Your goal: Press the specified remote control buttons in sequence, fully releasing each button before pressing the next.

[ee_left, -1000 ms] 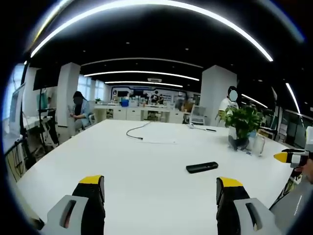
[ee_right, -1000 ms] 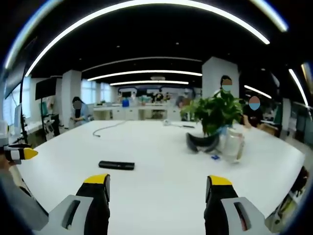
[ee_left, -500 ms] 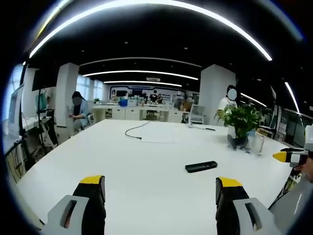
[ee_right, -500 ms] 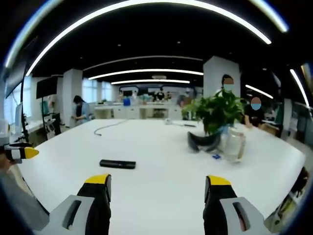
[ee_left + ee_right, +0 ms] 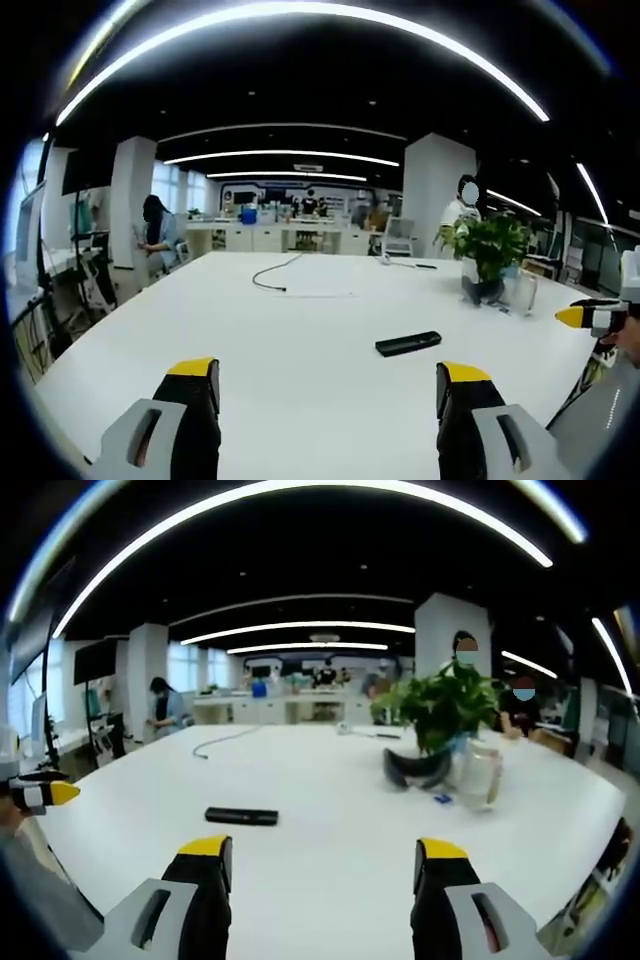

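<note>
- Left gripper (image 5: 328, 395): jaws spread wide, nothing between them, hanging above the white table (image 5: 300, 330) at its near edge.
- Right gripper (image 5: 320, 872): the same story, jaws wide apart and empty, held above the table's near edge.
- Over the last second both views have drifted only a little; the jaws sit slightly closer together in frame, the scene has barely shifted. My read: the hands are just settling, and no button has been pressed so far.
- The remote control (image 5: 408, 343) lies flat on the table, well ahead of the left gripper and right of its centre line; in the right gripper view the remote control (image 5: 241, 816) sits ahead and to the left. Neither gripper is near it.
- Each gripper's yellow tip peeks into the other's view at the edge.
- Containers: a dark pot (image 5: 414, 768) holds a leafy green plant (image 5: 440, 708); touching or just beside it stands a clear jar (image 5: 478, 773), contents too hazy to tell.
- A cable (image 5: 275, 275) lies farther back on the table.
</note>
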Demonstrator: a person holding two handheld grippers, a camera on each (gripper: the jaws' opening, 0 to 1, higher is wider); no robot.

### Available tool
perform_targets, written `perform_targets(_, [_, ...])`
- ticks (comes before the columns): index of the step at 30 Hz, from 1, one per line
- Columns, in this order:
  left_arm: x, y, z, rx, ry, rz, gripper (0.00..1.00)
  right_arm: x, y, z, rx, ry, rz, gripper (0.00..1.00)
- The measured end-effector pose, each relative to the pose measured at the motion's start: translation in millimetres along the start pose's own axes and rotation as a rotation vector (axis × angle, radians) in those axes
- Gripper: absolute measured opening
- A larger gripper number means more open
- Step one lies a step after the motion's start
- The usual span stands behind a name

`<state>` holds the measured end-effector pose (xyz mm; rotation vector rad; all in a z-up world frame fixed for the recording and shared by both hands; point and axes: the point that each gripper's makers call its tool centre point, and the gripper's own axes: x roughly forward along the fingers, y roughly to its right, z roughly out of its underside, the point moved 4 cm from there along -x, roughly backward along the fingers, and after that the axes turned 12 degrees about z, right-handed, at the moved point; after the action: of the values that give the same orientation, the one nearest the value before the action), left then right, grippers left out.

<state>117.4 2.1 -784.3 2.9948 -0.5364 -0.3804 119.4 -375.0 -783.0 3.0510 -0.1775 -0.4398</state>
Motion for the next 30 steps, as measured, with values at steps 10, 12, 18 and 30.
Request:
perform_targets(10, [2.3, 5.9, -4.6, 0.044, 0.010, 0.027, 0.90, 0.2, -1.9, 1.0, -0.008, -0.009, -0.010, 0.71])
perform_targets(12, [2.7, 5.8, -5.7, 0.040, 0.014, 0.030, 0.89, 0.1, -2.0, 0.9, -0.006, -0.010, -0.011, 0.70])
perform_targets(18, [6.5, 4.6, -7.6, 0.060, -0.004, 0.032, 0.89, 0.5, -0.5, 0.7, -0.008, -0.007, -0.002, 0.69])
perform_targets(30, [43.4, 8.2, -18.2, 0.104, -0.087, 0.169, 0.82, 0.2, 2.2, 1.6, 0.011, -0.018, 0.006, 0.63])
